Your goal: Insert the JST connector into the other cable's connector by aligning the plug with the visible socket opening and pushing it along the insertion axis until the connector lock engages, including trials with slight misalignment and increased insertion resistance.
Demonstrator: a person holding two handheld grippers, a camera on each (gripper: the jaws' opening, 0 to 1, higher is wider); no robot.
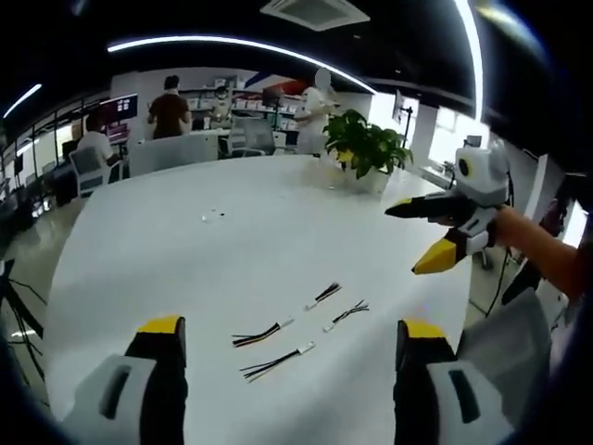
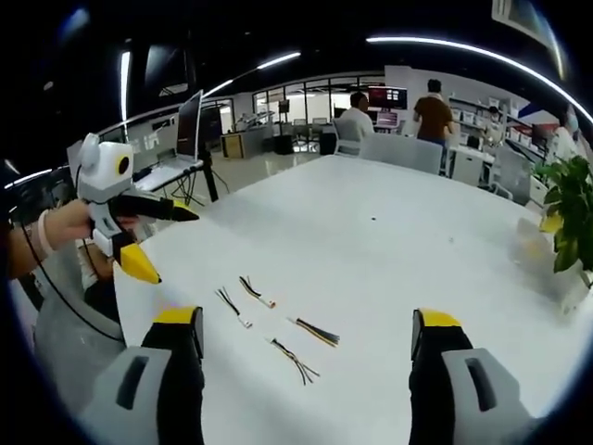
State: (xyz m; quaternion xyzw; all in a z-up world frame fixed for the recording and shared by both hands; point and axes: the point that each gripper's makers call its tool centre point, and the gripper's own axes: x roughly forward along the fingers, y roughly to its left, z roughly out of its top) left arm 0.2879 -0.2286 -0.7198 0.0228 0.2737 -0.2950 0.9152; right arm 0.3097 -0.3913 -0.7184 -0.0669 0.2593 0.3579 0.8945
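4 cables (image 1: pixel 287 340) lie untouched (both claws (image 1: pixel 289 345) (image 2: pixel 306 336) open, empty) on table (image 1: pixel 259 241).

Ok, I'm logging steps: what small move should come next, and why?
Probably lower one open gripper, say the left gripper, to the nearest cable and grasp near its connector. All four cables lie loose on the table; the right gripper hovers open too, holding nothing.

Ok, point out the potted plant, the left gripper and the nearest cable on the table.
potted plant (image 1: pixel 369 144), left gripper view, on its leaves.
left gripper (image 2: pixel 159 239), right gripper view, between its yellow fingertips.
nearest cable (image 1: pixel 275 363), left gripper view, mid-wires.
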